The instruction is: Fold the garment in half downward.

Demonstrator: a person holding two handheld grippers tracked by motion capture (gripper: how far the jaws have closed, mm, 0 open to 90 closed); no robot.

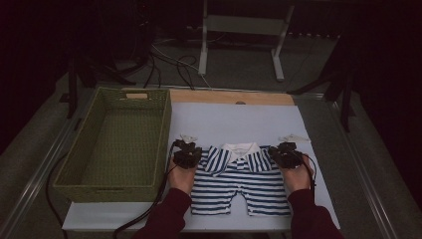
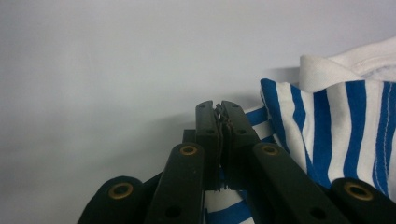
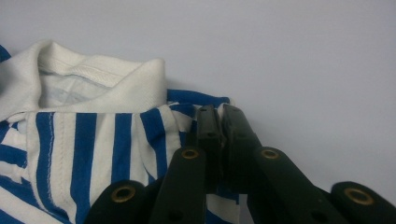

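A small blue-and-white striped shirt (image 1: pixel 241 181) with a white collar (image 1: pixel 241 148) lies flat on the pale table top (image 1: pixel 239 122), collar toward the far side. My left gripper (image 1: pixel 187 153) sits at the shirt's left shoulder. In the left gripper view its jaws are pressed together (image 2: pixel 219 116) with striped cloth (image 2: pixel 327 135) pinched between them. My right gripper (image 1: pixel 285 153) sits at the right shoulder, its jaws (image 3: pixel 219 122) shut on the shirt's edge beside the collar (image 3: pixel 102 81). A hand in a dark red sleeve holds each gripper.
An empty green woven basket (image 1: pixel 109 190) stands on the left, close to the left gripper. A wooden strip (image 1: pixel 231 97) runs along the table's far edge. Beyond it are a white frame's legs (image 1: pixel 203 50) and cables (image 1: pixel 174 62) on the floor.
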